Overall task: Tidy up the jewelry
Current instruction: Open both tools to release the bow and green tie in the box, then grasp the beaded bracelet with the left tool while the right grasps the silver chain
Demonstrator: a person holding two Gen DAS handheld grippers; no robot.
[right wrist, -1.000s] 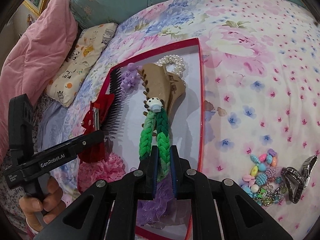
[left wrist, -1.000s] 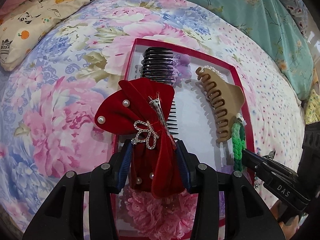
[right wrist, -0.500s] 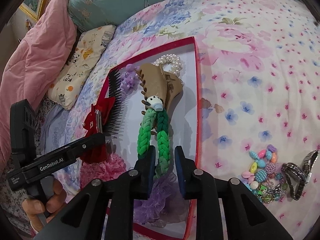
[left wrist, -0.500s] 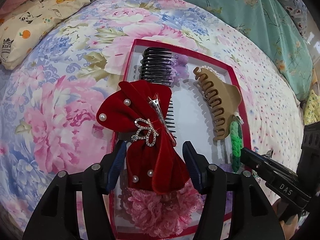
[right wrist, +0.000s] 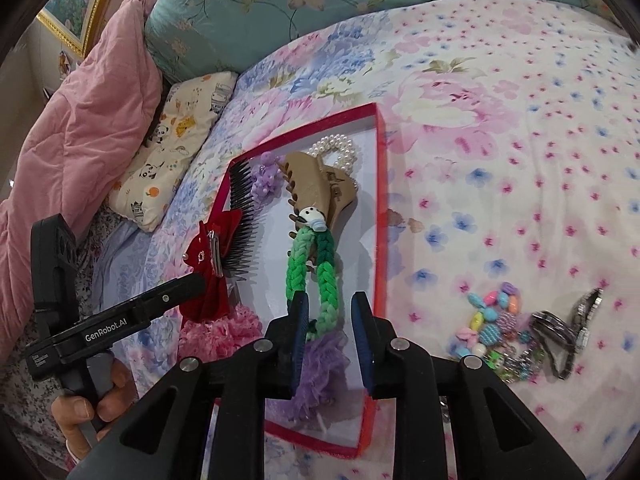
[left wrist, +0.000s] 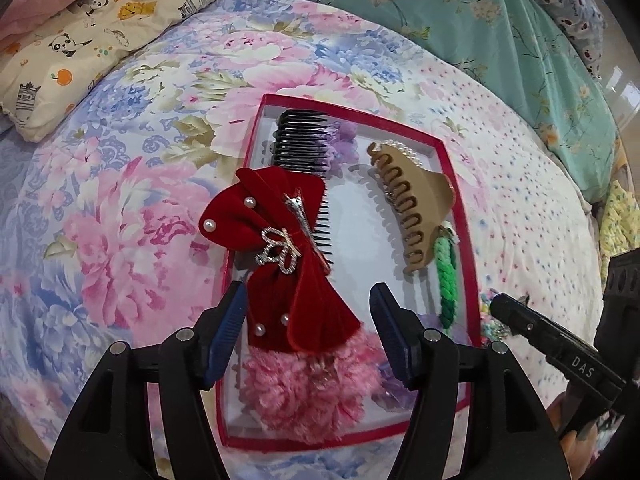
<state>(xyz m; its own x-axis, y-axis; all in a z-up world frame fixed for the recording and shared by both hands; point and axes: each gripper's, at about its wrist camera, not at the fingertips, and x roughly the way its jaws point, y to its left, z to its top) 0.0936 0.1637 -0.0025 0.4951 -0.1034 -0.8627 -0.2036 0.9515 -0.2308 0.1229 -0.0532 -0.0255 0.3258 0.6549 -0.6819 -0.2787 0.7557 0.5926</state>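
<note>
A red velvet bow clip (left wrist: 280, 248) with pearls lies over a black comb (left wrist: 300, 144) in the red-rimmed box (left wrist: 460, 232). My left gripper (left wrist: 309, 292) straddles the bow's lower end; its jaws are opening and the pads stand clear of the velvet. Below the bow sits a pink scrunchie (left wrist: 312, 384). A green braided band (right wrist: 298, 264) with a small white charm rests against a beige claw clip (right wrist: 320, 188). My right gripper (right wrist: 329, 298) is open over the band's lower loop, above a purple scrunchie (right wrist: 320, 364).
A beaded bracelet pile (right wrist: 492, 320) and watches (right wrist: 568, 328) lie on the floral bedspread right of the box. A pearl bracelet (right wrist: 336, 148) sits in the box's far corner. A panda pillow (left wrist: 80, 52), a pink quilt (right wrist: 80, 120) and a teal pillow (right wrist: 280, 8) line the far side.
Both grippers let go: the left jaws spread off the red bow, the right jaws came off the green band. Both hands drew back a little; bow and band stay in the box.
</note>
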